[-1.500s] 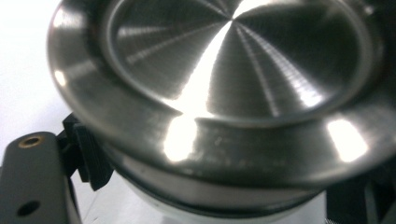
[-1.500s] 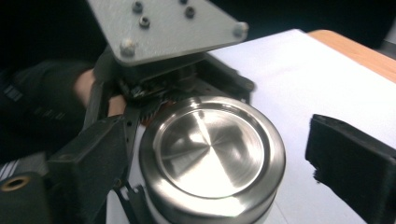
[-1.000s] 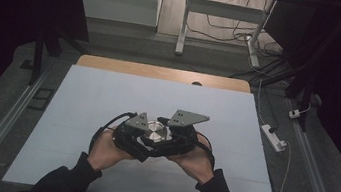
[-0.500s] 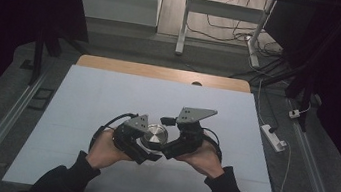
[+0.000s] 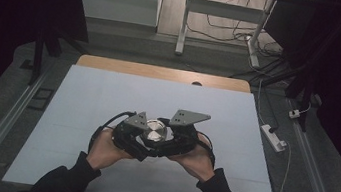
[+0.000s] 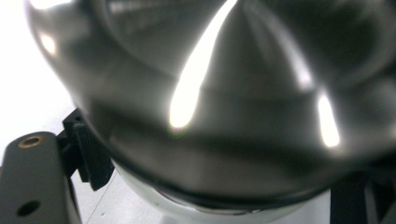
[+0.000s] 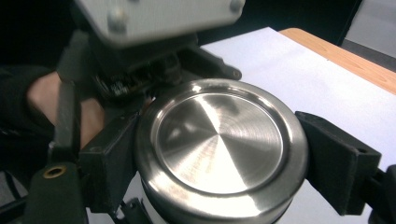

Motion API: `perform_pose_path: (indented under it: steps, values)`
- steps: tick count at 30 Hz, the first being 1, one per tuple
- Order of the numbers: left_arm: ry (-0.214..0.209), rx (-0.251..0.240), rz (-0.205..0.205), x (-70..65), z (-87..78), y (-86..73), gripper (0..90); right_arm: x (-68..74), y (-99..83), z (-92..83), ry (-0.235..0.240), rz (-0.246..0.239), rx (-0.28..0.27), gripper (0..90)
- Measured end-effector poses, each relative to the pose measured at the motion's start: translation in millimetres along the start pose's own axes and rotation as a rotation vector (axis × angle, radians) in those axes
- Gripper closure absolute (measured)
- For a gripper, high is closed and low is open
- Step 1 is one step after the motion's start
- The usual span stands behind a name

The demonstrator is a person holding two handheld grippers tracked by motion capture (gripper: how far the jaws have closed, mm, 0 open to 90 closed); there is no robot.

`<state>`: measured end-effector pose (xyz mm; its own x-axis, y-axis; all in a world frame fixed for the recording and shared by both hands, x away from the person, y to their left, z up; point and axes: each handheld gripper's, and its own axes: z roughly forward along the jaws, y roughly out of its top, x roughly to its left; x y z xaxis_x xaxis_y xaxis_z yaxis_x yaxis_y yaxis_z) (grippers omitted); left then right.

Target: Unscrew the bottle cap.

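Note:
A round steel container (image 5: pixel 156 131) is held over the white mat between both hands. My left gripper (image 5: pixel 142 137) is shut on its body, which looms blurred and close in the left gripper view (image 6: pixel 224 107), with one black finger (image 6: pixel 88 154) at its side. My right gripper (image 7: pixel 219 154) is shut on the brushed steel lid (image 7: pixel 219 140), its pads (image 7: pixel 112 158) pressing on both sides of the rim. Its jaws have just been closing, with the lid between them. In the high view the right gripper (image 5: pixel 170 139) faces the left one across the container.
The white mat (image 5: pixel 107 97) covers a wooden table whose far edge (image 5: pixel 161 72) shows. A white power strip (image 5: pixel 273 137) and cables lie on the floor at the right. A desk frame (image 5: pixel 184 22) stands beyond the table.
The right gripper's grey plate swung slightly up and right half a second ago and has come back toward the container. The left hand has stayed still.

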<state>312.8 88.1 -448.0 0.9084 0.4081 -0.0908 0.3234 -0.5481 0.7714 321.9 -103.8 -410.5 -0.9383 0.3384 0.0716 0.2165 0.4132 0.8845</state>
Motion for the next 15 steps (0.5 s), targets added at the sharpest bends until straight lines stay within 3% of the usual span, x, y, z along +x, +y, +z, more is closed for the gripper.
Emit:
perform_pose_path:
  steps: [7,15]
  values:
    - [-0.002,0.012,-0.001,1.8,4.7,-2.3,15.2,-2.8,1.8,-4.4,0.000,0.016,-0.005,17.9]
    - [-0.018,-0.017,-0.014,3.6,2.6,-3.2,15.3,-2.8,-1.6,1.8,0.000,0.017,0.019,17.8]
